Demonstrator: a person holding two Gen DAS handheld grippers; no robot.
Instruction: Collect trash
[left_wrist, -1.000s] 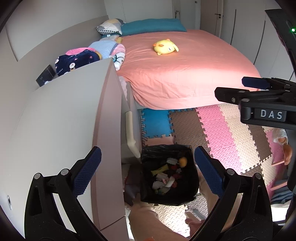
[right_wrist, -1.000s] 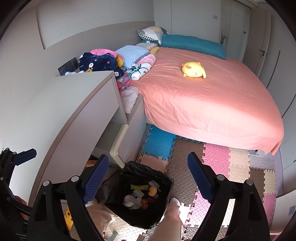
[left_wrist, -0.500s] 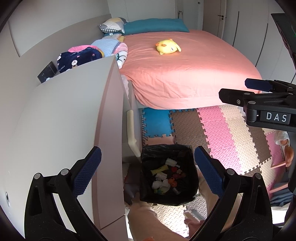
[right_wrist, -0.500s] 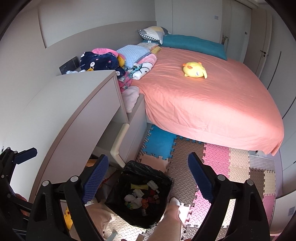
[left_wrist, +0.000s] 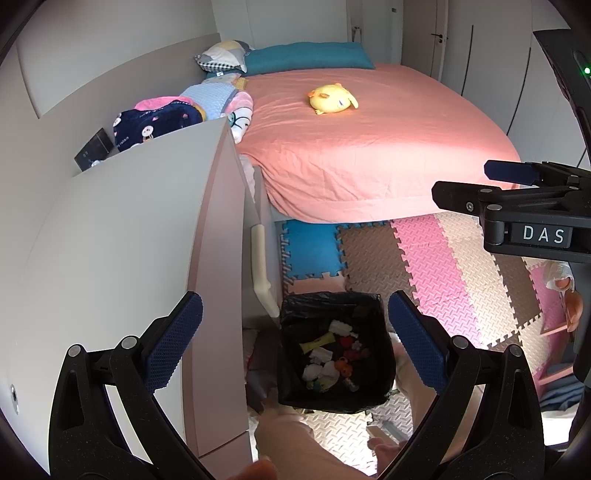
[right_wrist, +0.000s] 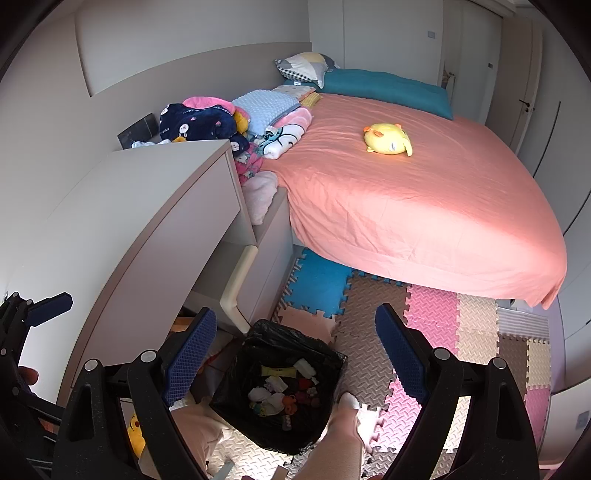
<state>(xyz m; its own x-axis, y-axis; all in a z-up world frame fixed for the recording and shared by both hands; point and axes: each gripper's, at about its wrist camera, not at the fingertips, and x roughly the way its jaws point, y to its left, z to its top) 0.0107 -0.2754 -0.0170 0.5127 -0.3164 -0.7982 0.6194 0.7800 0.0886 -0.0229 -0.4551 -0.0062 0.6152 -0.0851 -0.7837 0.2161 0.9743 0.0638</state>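
A black-lined trash bin (left_wrist: 369, 306) stands on the foam floor mat beside the desk, holding several bits of trash (left_wrist: 332, 362); it also shows in the right wrist view (right_wrist: 258, 336). My left gripper (left_wrist: 295, 343) is open and empty, held high above the bin. My right gripper (right_wrist: 295, 354) is open and empty, also above the bin. The right gripper's side shows at the right of the left wrist view (left_wrist: 517, 206). The left gripper's fingertip (right_wrist: 51, 306) shows at the left of the right wrist view.
A pale desk (left_wrist: 110, 240) runs along the left with a bare top. A bed with a salmon sheet (left_wrist: 369, 147) carries a yellow plush toy (left_wrist: 332, 99) and folded blankets (left_wrist: 177, 118). Coloured foam tiles (left_wrist: 443, 266) cover the floor. The person's legs (right_wrist: 340, 435) are beside the bin.
Both grippers stay open over the bin and shift only slightly. The trash in the bin has resettled, an orange piece dropping lower among the rest.
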